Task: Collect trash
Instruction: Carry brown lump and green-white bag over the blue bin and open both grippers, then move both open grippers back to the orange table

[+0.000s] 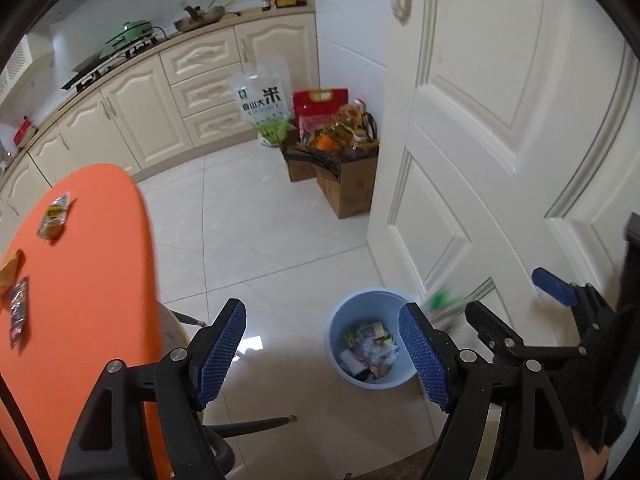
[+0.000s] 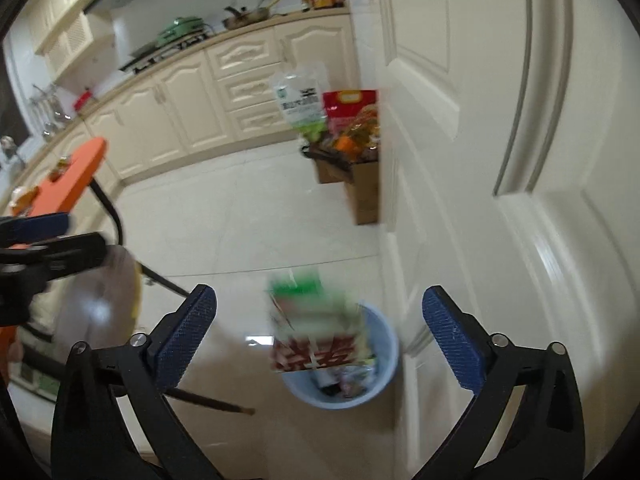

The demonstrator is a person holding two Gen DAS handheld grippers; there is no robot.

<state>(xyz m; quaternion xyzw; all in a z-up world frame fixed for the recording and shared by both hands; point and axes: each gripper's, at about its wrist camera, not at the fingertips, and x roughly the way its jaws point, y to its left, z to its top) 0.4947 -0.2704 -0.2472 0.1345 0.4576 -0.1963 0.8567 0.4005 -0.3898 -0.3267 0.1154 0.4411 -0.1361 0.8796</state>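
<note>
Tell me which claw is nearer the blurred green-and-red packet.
Right. The right claw brackets the packet above the blue bin; the left claw sits beside it.

Reading "米" in large black characters, after smaller ones that look like "大", on the clear rice bag [image 1: 262, 106] leaning against the drawers at twelve o'clock of the blue bin [image 1: 370, 340]. Showing big white characters, too blurred to read, on the red band of the falling packet [image 2: 316, 332].
</note>
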